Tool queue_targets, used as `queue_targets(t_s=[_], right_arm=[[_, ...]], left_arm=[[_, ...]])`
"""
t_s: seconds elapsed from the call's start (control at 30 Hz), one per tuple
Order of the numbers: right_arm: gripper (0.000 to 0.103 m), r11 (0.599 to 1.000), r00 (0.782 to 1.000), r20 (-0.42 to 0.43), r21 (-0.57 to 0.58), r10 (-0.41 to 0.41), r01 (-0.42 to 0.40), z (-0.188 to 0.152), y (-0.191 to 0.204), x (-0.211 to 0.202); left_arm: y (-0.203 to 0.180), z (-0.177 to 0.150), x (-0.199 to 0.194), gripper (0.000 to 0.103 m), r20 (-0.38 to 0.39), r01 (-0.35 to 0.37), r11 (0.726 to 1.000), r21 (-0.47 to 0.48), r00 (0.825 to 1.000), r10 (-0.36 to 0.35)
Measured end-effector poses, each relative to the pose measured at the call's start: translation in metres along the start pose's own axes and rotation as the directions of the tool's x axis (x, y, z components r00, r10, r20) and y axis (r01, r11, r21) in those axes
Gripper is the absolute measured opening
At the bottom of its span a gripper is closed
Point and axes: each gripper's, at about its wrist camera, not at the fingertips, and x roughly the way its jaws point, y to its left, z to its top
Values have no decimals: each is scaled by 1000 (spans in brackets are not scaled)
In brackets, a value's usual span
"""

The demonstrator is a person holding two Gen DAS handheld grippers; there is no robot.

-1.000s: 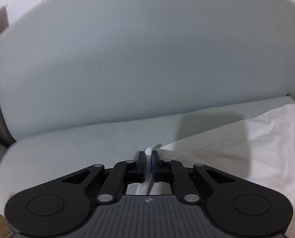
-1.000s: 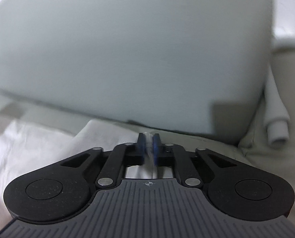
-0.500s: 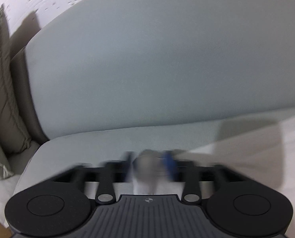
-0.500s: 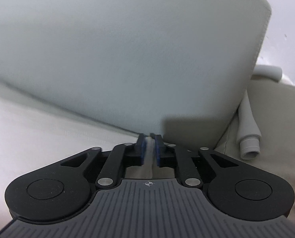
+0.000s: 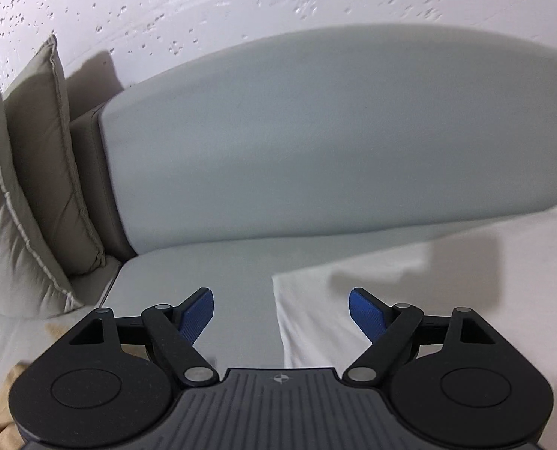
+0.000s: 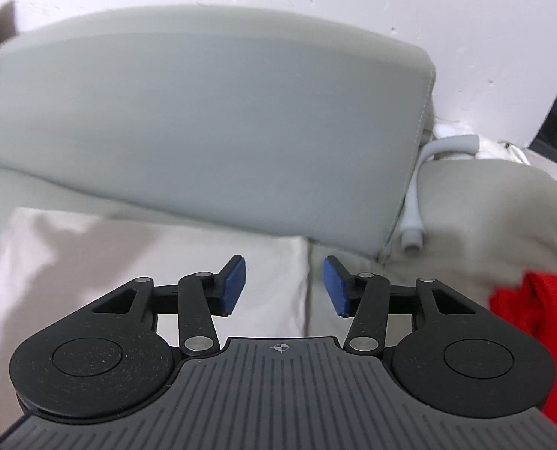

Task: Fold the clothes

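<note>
Blue-padded fingers of the left gripper stand wide apart, holding nothing, low in the frame. The white garment lies flat on the sofa seat at lower right, its left edge between the 2 pads. The right gripper is also spread and empty above the garment's right edge. Red cloth sits far right.

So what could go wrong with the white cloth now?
Both the left gripper and the right gripper are open, so nothing holds the white cloth. Its fold might loosen or slide on the smooth sofa seat. The red garment lies near the right fingers and could get snagged.
</note>
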Motion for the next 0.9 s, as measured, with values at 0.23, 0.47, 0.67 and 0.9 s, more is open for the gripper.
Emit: queue_targets(t_s=[0.23, 0.47, 0.67, 0.9], right_arm=[[22, 994, 990, -107, 65, 91, -84, -60, 8, -84], [14, 990, 956, -257, 5, 139, -142, -172, 50, -100], [16, 995, 968, -241, -42, 75, -87, -209, 67, -123], [23, 996, 941, -337, -58, 44, -68, -244, 62, -145]], left_arm=[[-46, -79, -58, 74, -218, 105, 992, 76, 972, -86], [-90, -172, -127, 60, -159, 172, 984, 57, 974, -161], [-125, -197, -139, 57, -90, 156, 988, 12, 984, -154], [-120, -213, -121, 66, -292, 162, 986, -48, 941, -169]])
